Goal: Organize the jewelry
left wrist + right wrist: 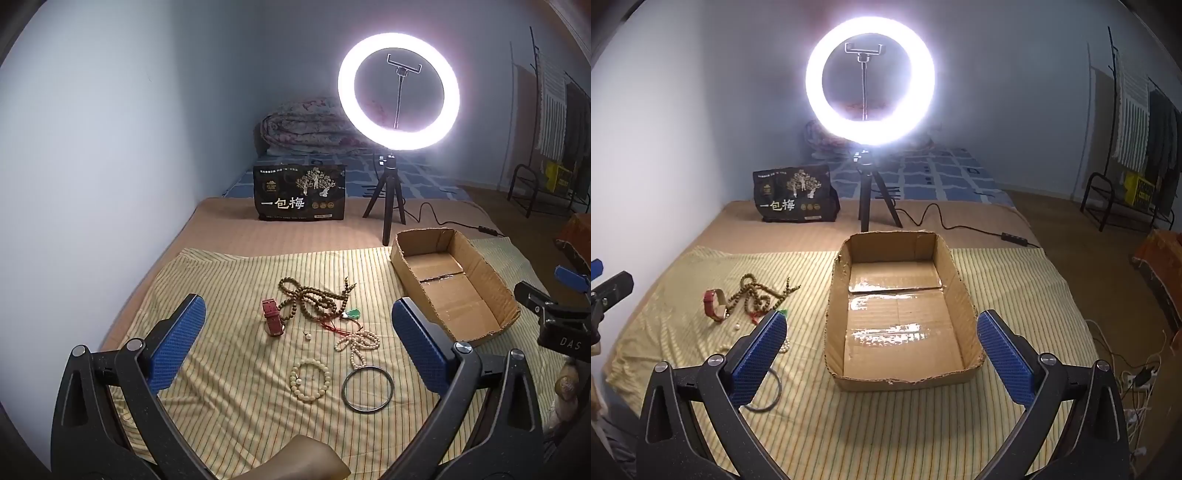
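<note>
Jewelry lies on a striped cloth [229, 369]: a brown bead necklace [314, 299], a red-strap watch [272, 318], a green pendant on red cord [351, 314], a small pearl [306, 335], a cream bead bracelet [310, 380], a cream bead string [358, 345] and a dark bangle [367, 388]. An empty cardboard box [956, 273] stands to their right. My left gripper [299, 332] is open above the jewelry. My right gripper [882, 343] is open over the box's near end. The watch [714, 304] and necklace [757, 295] also show in the right wrist view.
A lit ring light on a tripod [398, 92] and a black snack bag [299, 192] stand behind the cloth. Its cable [945, 218] runs right. A wall is at the left. A folded quilt [303, 125] lies at the back, a clothes rack [1137, 147] at the right.
</note>
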{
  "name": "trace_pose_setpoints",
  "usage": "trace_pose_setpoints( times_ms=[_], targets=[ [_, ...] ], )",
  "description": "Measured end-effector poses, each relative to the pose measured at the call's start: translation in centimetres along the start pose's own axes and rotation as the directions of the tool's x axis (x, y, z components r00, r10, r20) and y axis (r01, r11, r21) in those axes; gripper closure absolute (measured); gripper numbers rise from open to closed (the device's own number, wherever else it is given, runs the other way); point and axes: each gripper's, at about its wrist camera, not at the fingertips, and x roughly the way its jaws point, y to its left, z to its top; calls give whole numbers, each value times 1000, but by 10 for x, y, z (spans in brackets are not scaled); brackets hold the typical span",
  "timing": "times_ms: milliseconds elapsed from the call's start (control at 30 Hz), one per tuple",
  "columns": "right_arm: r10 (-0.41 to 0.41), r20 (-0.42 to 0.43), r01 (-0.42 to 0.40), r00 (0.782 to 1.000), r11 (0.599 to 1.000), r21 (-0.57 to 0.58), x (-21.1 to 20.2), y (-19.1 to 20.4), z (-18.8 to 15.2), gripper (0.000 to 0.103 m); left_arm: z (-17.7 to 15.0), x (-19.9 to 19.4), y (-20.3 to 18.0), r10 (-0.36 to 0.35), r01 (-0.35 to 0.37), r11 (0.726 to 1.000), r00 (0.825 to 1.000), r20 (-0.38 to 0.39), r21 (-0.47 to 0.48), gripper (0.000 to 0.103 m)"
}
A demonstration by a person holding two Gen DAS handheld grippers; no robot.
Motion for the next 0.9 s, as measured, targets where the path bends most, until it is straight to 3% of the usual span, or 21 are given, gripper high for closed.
trace_pose_setpoints(
  times_ms=[900],
  targets=[
    [-5,2,5,1000,1000,-25,3,12,-2,1,-4,-1,0,3,-3,1000,1000,0,-2,0]
  ],
)
